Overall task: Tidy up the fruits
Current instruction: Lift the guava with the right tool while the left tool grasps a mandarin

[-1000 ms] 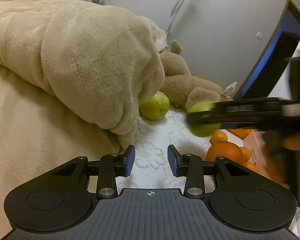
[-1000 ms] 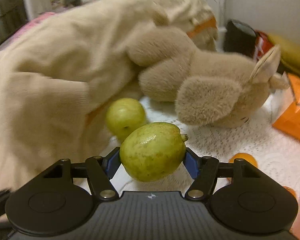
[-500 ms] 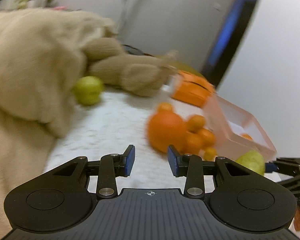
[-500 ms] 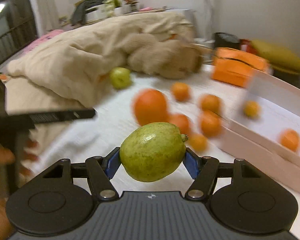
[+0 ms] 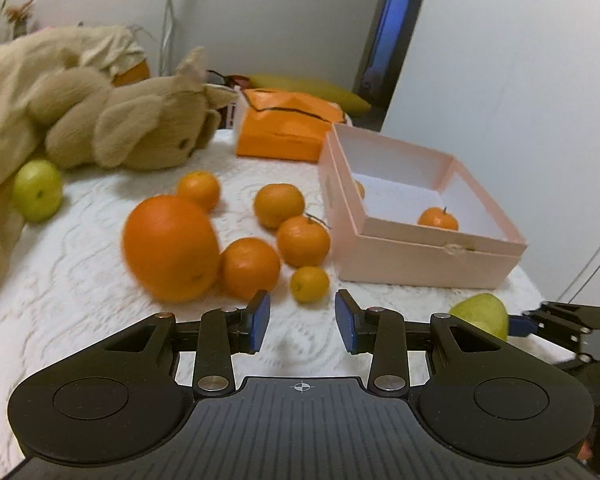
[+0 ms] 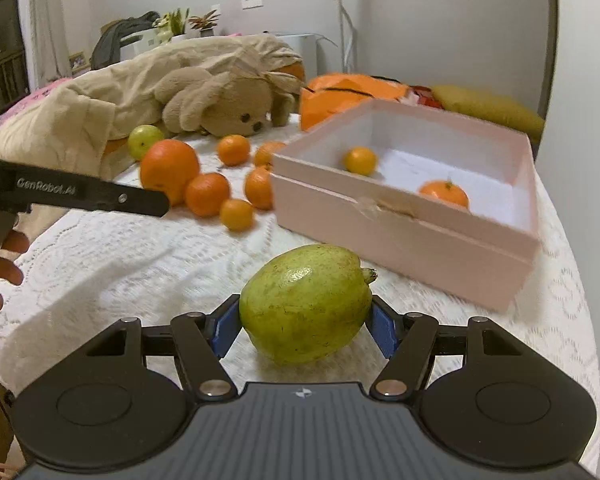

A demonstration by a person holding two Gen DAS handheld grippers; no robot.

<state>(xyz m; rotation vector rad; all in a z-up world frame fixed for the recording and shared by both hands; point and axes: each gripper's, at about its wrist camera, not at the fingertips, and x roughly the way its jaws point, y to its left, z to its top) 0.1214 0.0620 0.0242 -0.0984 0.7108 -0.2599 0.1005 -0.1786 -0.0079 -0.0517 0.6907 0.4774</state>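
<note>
Lying at the far left of the left wrist view, half under a beige blanket (image 5: 4, 92), is a green guava (image 5: 38, 190), with a plush dog (image 5: 136, 128) just behind it. To the right a big orange (image 5: 170, 248) sits on the white lace cloth (image 5: 80, 280) among five small tangerines (image 5: 250, 268), the nearest touching it. The left gripper (image 5: 300, 322) hangs above the cloth in front of them, its blue pads partly apart with nothing between them. Behind the fruit is an orange bag (image 5: 284, 128), and further right an open pink box (image 5: 420, 256) with a tangerine inside (image 5: 438, 218); the right wrist view shows a second, smaller one (image 6: 360, 161) in there too. At the far right the right gripper (image 6: 302, 326) is clamped on a pear-shaped guava (image 6: 304, 314), both blue pads pressing its sides, held over the cloth just before the box's near wall. In that view fingers of a hand (image 6: 2, 272) show at the left edge.
</note>
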